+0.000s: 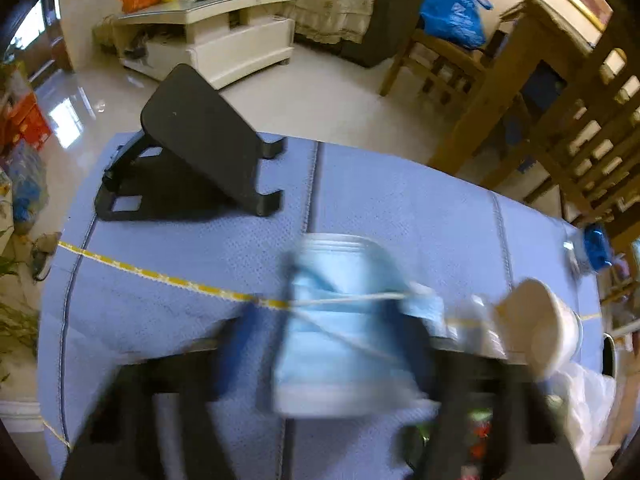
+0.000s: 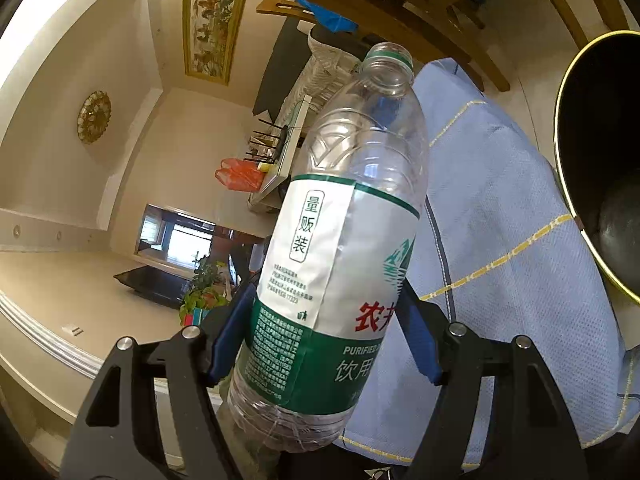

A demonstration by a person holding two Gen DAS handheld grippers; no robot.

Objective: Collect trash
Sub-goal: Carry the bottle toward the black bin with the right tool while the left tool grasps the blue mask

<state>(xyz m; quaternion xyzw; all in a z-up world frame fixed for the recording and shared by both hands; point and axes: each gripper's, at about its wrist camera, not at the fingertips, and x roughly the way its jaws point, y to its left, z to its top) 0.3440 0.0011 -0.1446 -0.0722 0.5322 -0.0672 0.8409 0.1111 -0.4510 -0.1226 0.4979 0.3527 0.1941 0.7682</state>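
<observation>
A light blue face mask [image 1: 340,344] with white ear loops lies between the blue fingers [image 1: 236,344] of my left gripper [image 1: 326,348], low over the blue cloth [image 1: 400,200]. This part of the left wrist view is blurred, so I cannot tell whether the pads press on the mask. A white paper cup [image 1: 540,328] lies on its side just right of the mask. My right gripper [image 2: 326,324] is shut on an empty clear water bottle [image 2: 340,240] with a green and white label, no cap, neck pointing away. The bottle hangs beside the cloth-covered table [image 2: 500,208].
A black folding stand [image 1: 200,148] sits at the cloth's far left. A black bin with a gold rim [image 2: 600,160] opens at the right of the right wrist view. A white plastic bag [image 1: 584,400] and a crumpled blue wrapper [image 1: 596,244] lie at the cloth's right edge. Wooden chairs [image 1: 580,128] stand beyond.
</observation>
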